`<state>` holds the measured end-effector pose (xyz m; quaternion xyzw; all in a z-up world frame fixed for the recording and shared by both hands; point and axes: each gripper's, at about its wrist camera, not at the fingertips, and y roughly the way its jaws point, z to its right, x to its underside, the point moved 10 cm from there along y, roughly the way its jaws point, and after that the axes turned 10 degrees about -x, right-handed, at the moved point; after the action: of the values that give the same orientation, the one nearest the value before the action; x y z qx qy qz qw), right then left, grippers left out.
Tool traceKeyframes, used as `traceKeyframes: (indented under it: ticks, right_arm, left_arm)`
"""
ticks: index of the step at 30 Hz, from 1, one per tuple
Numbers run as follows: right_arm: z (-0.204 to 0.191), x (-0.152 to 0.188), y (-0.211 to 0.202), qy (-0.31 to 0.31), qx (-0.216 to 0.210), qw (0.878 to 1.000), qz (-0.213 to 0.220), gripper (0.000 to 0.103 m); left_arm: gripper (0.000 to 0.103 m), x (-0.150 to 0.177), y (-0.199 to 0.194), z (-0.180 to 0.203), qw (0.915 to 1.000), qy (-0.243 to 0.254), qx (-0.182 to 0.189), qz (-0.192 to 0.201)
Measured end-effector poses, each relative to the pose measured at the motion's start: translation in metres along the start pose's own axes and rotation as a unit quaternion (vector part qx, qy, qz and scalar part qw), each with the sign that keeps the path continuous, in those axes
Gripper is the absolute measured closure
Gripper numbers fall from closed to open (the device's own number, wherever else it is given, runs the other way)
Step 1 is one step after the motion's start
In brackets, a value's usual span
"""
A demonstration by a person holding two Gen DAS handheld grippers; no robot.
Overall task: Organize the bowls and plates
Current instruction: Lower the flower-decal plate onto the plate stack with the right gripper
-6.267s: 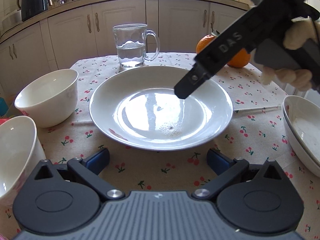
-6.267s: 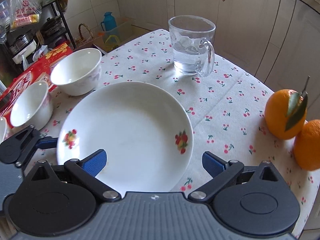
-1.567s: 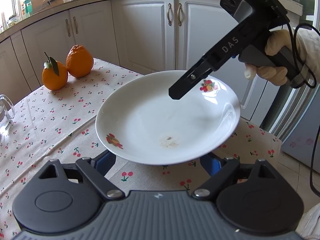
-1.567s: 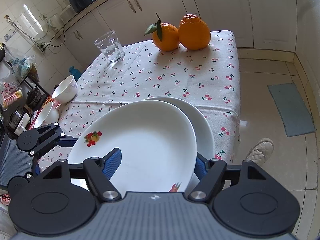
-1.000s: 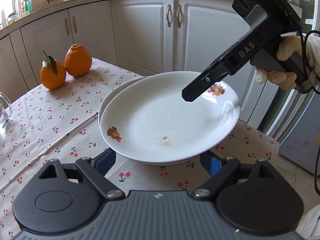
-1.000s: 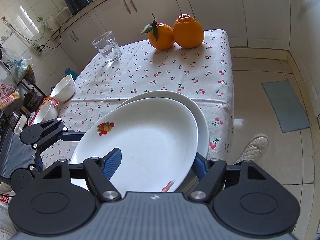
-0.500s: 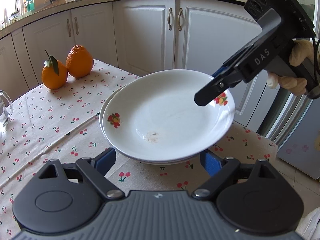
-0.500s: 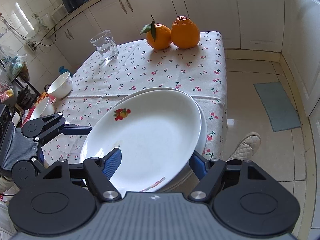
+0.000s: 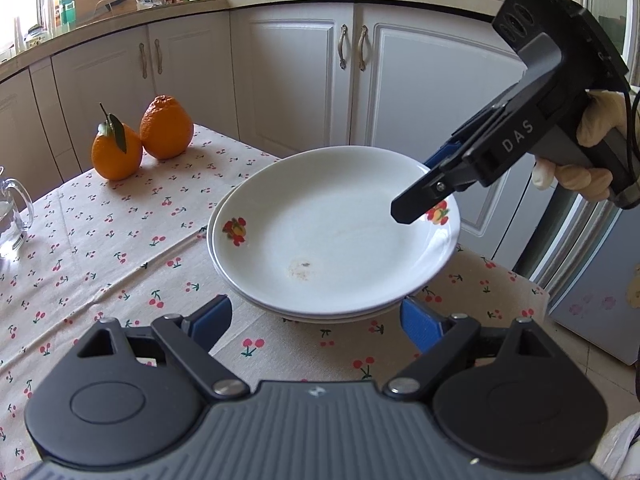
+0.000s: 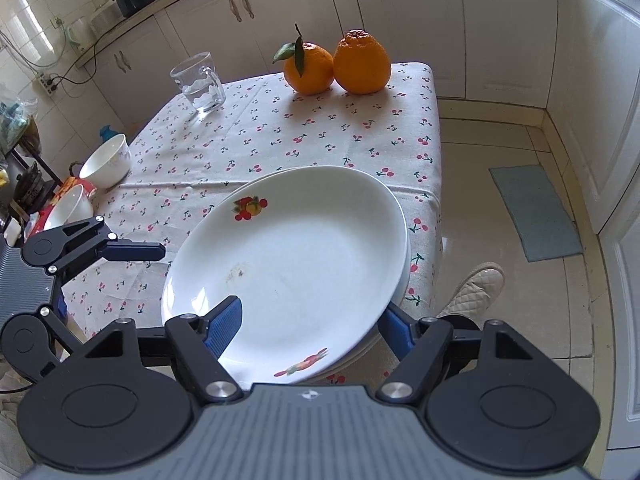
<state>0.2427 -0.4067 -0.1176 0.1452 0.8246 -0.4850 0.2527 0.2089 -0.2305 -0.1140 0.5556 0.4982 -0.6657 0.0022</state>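
Observation:
Two white deep plates with fruit decals are stacked at the table's corner. The top plate (image 9: 332, 232) (image 10: 304, 248) lies nested on the lower plate (image 9: 211, 240) (image 10: 405, 256), a little askew. My right gripper (image 10: 309, 328) (image 9: 416, 190) is shut on the top plate's rim, one finger inside the dish and the other outside under the rim. My left gripper (image 9: 316, 322) stands open just short of the stack's near edge and holds nothing. In the right wrist view one of its fingers (image 10: 136, 251) points at the plate from the left.
Two oranges (image 9: 140, 140) (image 10: 336, 66) and a glass mug (image 10: 198, 84) stand at the table's far side. Two white bowls (image 10: 108, 162) (image 10: 70, 208) sit at the other end. Past the stack the table drops to tiled floor with a shoe (image 10: 476, 288) and a mat (image 10: 532, 212).
The plate went from the table's middle to this corner in my right gripper. Over the last second it has sunk onto the lower plate and lined up with it. The left gripper's jaws stay open.

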Motion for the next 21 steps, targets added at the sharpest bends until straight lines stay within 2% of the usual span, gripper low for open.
traceKeyframes:
  ticks: [19, 21]
  right_arm:
    - [-0.001, 0.008, 0.002, -0.008, 0.029, 0.999, -0.015, 0.024]
    - [-0.003, 0.009, 0.001, -0.009, 0.028, 0.999, -0.015, 0.021]
  left_arm:
    - [0.012, 0.004, -0.014, -0.004, 0.9999, -0.005, -0.007, 0.014]
    - [0.011, 0.005, -0.016, -0.006, 0.9998, -0.005, -0.01, 0.015]
